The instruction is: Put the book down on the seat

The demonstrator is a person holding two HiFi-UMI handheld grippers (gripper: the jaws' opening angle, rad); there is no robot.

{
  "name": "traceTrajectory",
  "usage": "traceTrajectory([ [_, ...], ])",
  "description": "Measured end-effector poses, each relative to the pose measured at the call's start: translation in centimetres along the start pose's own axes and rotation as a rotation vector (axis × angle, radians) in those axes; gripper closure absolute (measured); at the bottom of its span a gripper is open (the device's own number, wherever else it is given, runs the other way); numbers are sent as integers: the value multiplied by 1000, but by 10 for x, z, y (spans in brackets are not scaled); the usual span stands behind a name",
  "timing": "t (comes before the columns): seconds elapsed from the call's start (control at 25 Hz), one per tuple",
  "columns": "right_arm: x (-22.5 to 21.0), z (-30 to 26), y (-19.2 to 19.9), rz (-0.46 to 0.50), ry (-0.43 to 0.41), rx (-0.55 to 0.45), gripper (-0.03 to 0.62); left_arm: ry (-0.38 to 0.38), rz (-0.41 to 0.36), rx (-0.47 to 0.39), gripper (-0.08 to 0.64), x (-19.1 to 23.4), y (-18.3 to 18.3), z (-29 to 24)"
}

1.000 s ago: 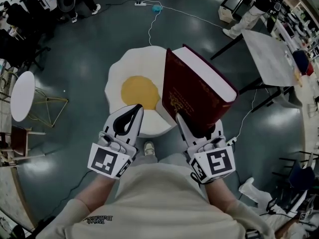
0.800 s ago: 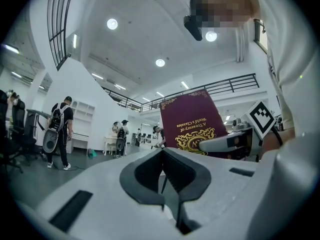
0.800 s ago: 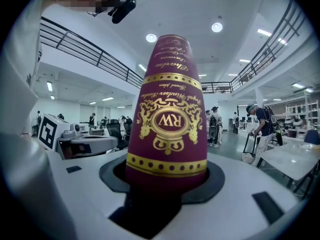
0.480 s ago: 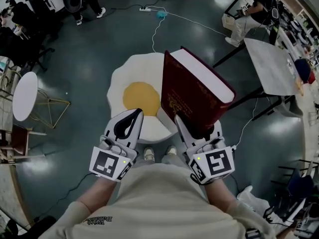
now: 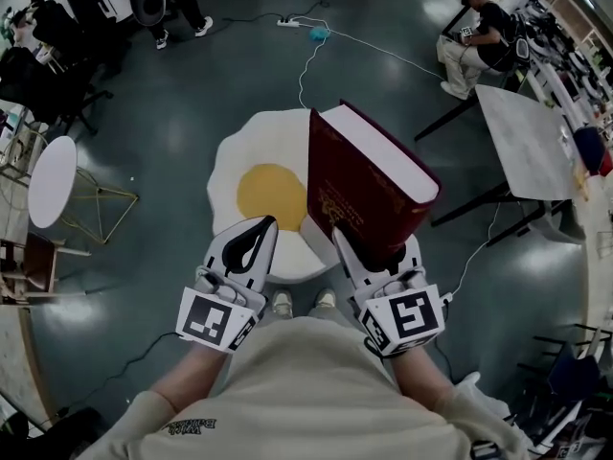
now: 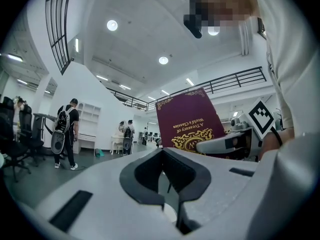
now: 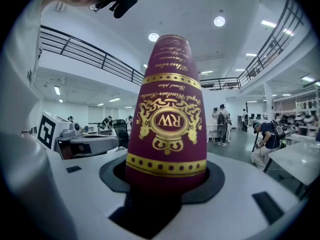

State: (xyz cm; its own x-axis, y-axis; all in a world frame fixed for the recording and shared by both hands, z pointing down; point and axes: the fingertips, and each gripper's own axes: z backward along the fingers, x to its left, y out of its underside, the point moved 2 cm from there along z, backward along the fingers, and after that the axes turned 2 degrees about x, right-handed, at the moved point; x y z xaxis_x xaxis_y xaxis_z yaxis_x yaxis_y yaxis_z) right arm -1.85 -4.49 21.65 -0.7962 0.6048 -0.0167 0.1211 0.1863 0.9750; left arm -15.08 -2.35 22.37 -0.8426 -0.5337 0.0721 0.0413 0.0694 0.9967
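Thick maroon book (image 5: 369, 195) with a gold crest, closed, tilted upright in the air, lower end clamped in the right gripper (image 5: 375, 247), over the 3 o'clock edge of the white, yellow-centred, egg-shaped seat (image 5: 251, 147).

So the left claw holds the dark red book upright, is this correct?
Not quite: it is the right claw that holds the dark red book upright, its jaws closed on the book's lower end, as the right gripper view shows. The left claw is shut with nothing in it.
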Motion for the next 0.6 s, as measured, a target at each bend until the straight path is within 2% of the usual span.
traceTrajectory([
  [0.24, -21, -12, 21, -37, -19, 35, 365, 12, 2, 6, 555, -7, 11, -24],
  [0.44, -52, -34, 51, -130, -14, 46, 365, 18, -2, 21, 555, -9, 29, -53],
  [0.6, -69, -57, 73, -165, -9, 79, 365, 24, -37, 17, 555, -1, 42, -75],
])
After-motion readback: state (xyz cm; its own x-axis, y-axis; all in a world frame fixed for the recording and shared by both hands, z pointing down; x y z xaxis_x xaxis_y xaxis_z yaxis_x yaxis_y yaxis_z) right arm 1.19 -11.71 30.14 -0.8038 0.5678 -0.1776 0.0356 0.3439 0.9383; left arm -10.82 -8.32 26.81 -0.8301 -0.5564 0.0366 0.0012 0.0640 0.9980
